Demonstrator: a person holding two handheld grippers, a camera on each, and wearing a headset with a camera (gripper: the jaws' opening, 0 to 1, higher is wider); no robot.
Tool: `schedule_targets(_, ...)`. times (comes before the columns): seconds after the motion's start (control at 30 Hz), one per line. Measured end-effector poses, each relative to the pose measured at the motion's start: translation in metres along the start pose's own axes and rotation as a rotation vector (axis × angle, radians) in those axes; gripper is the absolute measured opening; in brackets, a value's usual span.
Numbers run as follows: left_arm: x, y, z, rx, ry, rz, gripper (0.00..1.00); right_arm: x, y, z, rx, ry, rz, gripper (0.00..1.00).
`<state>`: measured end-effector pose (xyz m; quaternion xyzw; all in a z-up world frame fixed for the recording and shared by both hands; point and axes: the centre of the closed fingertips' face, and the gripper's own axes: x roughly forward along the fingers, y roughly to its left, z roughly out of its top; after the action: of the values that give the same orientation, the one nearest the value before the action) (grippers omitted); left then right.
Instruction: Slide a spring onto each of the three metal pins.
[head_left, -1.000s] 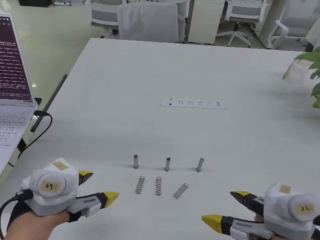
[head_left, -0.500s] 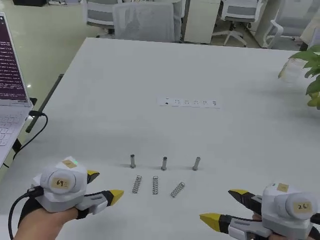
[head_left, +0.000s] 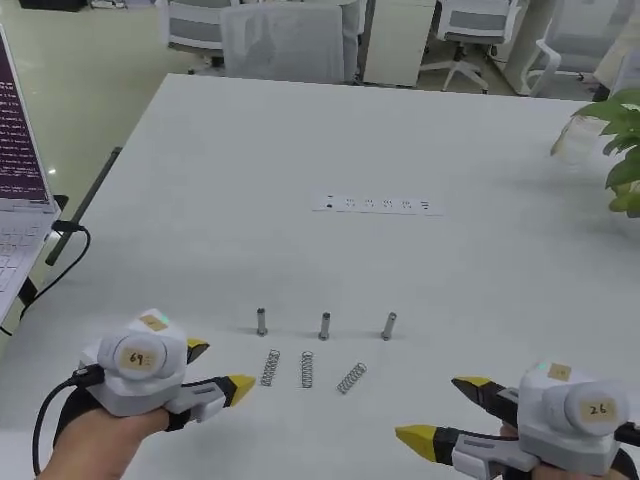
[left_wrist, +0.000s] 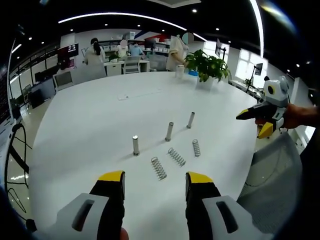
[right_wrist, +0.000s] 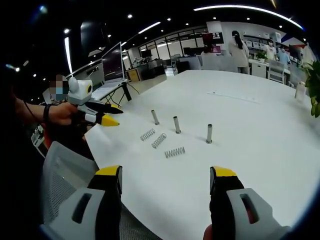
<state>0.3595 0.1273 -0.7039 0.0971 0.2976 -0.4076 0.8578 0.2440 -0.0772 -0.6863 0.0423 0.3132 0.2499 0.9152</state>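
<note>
Edging closer to the springs than a second ago, the left gripper (head_left: 220, 366) is held at the near left of the white table (head_left: 300, 150). Its jaws are spread wide around nothing, and its yellow tips point toward the leftmost coil. At the near right the right gripper (head_left: 441, 410) is held the same way, jaws wide and empty, well apart from the work. Between the two, three springs (head_left: 307, 369) lie flat on the tabletop in a loose row, with the left and middle ones running roughly front to back and the right one slanted; none touches another. Just behind them three metal pins (head_left: 324, 326) stand upright and evenly spaced, one beyond each spring, all of them bare. Farther back a white power strip (head_left: 377, 205) lies across the middle of the table. An open laptop (head_left: 15, 150) shows at the far left, its screen lit with text, and a leafy plant (head_left: 622, 150) stands at the far right. Grey office chairs (head_left: 290, 40) stand beyond the far edge.
</note>
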Motion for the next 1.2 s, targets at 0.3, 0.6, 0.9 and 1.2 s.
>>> schedule_targets(0.3, 0.016, -0.006, 0.006, -0.017, -0.004, -0.001, 0.40, 0.000, 0.001, 0.000, 0.002, 0.000, 0.002, 0.70)
schedule_targets(0.6, 0.038, -0.008, 0.001, -0.026, 0.018, -0.010, 0.39, -0.001, -0.001, -0.004, 0.006, 0.005, 0.000, 0.70)
schedule_targets(0.9, 0.056, -0.009, -0.005, -0.042, 0.040, -0.008, 0.37, -0.004, -0.004, -0.006, 0.008, 0.013, -0.002, 0.70)
schedule_targets(1.2, 0.071, -0.008, -0.014, -0.070, 0.060, -0.005, 0.34, -0.005, -0.007, -0.006, 0.010, 0.018, -0.007, 0.70)
